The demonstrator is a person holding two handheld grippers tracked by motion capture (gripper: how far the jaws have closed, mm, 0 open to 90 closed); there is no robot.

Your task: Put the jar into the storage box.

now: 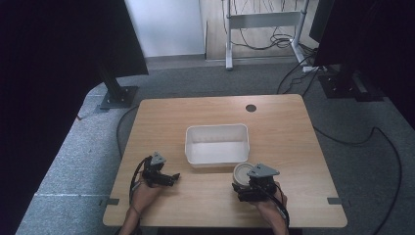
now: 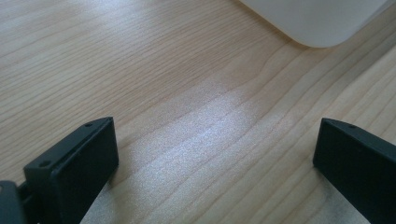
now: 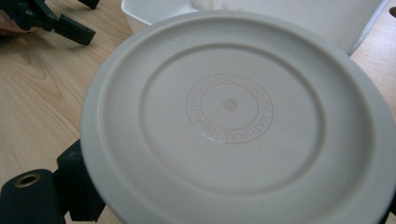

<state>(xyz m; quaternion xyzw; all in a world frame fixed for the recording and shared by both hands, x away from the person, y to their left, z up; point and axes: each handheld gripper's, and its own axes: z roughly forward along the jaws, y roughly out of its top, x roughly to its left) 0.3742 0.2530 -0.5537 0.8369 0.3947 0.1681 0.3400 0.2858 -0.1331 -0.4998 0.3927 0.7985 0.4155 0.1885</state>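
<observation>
Wooden table [image 1: 274,117] — right tool [image 1: 244,182] apparently grips round off-white lid [image 3: 233,121].

Looks like a lab or recording room. Grey carpet [image 1: 195,81], loose floor cables [image 1: 264,41], dark stands [image 1: 115,73] around a wooden table [image 1: 205,115].

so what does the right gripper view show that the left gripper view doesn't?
Right gripper view: a round cream lid with embossed ring lettering, close up between its tongs, plus the left tongs farther off. Left gripper view: its own jaws set wide apart over bare wood, nothing between them. Both: the wooden table and part of the white tub.
</observation>
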